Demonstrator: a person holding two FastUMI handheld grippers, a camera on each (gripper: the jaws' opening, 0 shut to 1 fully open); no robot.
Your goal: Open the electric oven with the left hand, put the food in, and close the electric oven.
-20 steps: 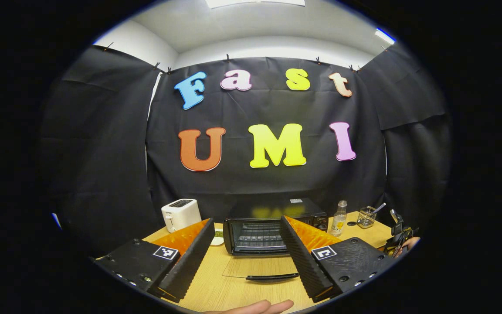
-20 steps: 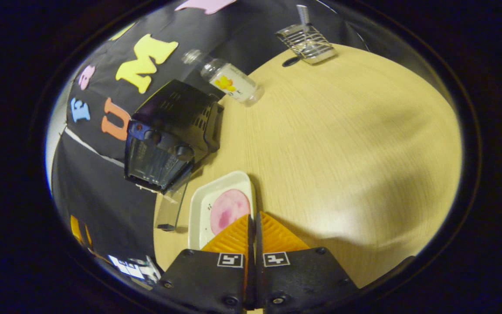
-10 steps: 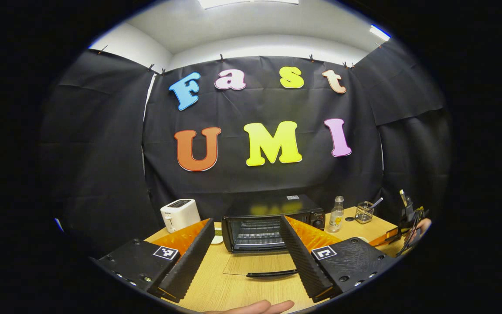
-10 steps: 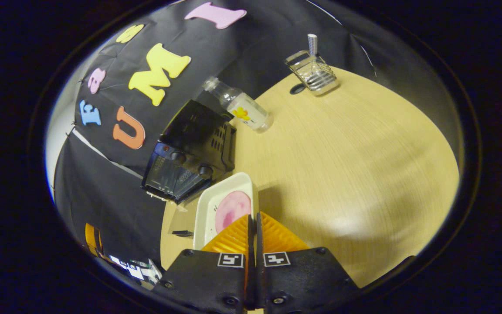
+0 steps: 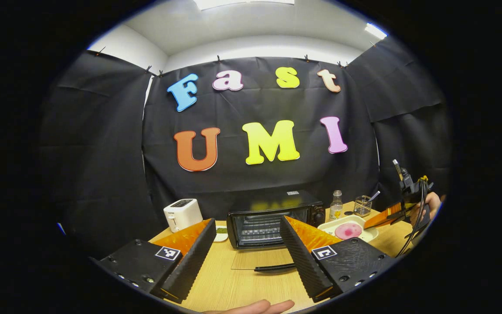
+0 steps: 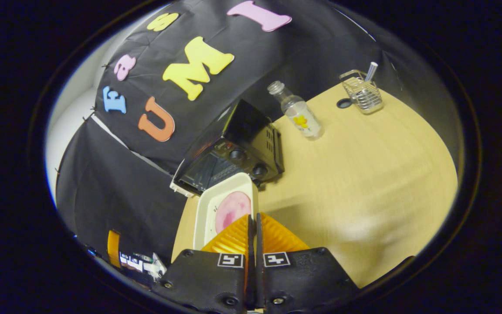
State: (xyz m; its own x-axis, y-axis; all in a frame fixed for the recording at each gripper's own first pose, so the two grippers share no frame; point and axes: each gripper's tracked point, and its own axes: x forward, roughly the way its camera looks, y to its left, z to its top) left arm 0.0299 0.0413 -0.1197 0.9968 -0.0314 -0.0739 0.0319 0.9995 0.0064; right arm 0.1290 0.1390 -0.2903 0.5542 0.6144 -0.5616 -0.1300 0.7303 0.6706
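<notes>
Jaws of the right gripper (image 6: 253, 226) pinch the white rectangular tray (image 6: 209, 205), apparently by its rim, long axis running ahead toward the black electric oven (image 6: 233, 157); left gripper (image 5: 246, 244) gapes empty before its dropped door (image 5: 259, 261).

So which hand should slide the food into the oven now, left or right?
Right, probably. The right gripper is pinching the rim of the white tray with the pink food, raised beside the oven, whose door lies open. The left gripper is open and holds nothing.
</notes>
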